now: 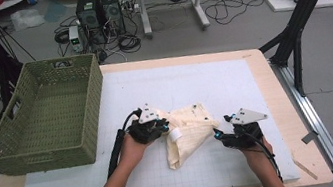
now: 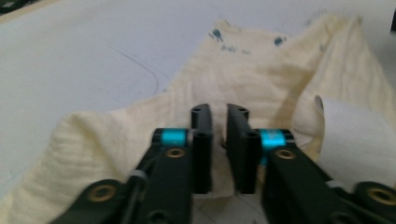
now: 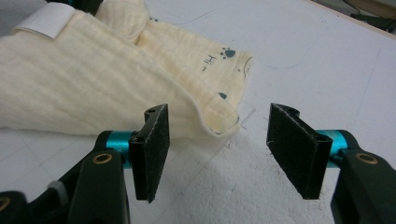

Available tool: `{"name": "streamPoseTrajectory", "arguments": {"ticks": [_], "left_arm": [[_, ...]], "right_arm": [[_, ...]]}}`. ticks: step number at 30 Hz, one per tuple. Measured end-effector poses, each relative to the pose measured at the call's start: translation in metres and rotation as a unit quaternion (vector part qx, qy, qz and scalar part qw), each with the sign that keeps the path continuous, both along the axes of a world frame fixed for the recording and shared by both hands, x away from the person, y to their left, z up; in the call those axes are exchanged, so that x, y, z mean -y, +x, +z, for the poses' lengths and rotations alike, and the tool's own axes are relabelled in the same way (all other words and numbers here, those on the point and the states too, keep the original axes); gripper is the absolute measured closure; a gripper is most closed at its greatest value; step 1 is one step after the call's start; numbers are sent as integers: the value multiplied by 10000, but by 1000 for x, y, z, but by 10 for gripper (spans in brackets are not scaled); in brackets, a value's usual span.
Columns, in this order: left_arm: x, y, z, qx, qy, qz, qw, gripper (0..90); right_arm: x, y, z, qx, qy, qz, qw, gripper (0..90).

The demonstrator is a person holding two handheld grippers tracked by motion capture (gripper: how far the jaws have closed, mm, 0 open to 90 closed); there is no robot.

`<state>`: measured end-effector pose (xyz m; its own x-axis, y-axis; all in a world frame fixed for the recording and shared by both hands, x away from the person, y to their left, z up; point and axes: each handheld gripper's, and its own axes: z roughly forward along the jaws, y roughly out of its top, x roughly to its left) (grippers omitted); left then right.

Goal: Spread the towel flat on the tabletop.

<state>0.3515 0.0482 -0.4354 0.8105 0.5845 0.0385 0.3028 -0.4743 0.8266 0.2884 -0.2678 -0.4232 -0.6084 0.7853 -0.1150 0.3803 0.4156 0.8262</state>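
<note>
Both forearms reach in from the table's near edge. Left gripper [image 1: 160, 125] lies low, its fingers nearly pressed together, pinching a fold of the cream cloth [image 1: 188, 133] at its left side. Right gripper [image 1: 218, 134] points at the cloth's right corner, fingers spread, nothing between. Cloth sits mid-table, toward the near edge.

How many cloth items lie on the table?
1: a cream cloth on the white mat, between the left gripper and right gripper. Folds might hide another.
</note>
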Motion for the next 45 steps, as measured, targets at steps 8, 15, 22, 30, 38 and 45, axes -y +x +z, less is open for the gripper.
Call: {"name": "streamPoseTrajectory", "arguments": {"ticks": [8,15,22,30,38,45], "left_arm": [[-15,-18,2,88,-376,133,9992,881],[-31,-28,8,219,-580,200,9979,880],[-34,-29,8,216,-654,163,9975,880],[-34,-30,10,236,-701,84,9972,880],[-39,-30,9,230,-733,185,9969,880],[-51,-32,4,164,-734,322,9967,880]], "right_arm": [[-5,-2,4,29,148,64,9999,402],[-28,-5,13,89,305,403,9987,406],[-61,3,16,33,331,963,9948,376],[-99,17,6,-204,310,1626,9860,260],[-101,16,2,-482,-150,1883,9808,763],[-66,4,0,-572,-28,1713,9836,842]]}}
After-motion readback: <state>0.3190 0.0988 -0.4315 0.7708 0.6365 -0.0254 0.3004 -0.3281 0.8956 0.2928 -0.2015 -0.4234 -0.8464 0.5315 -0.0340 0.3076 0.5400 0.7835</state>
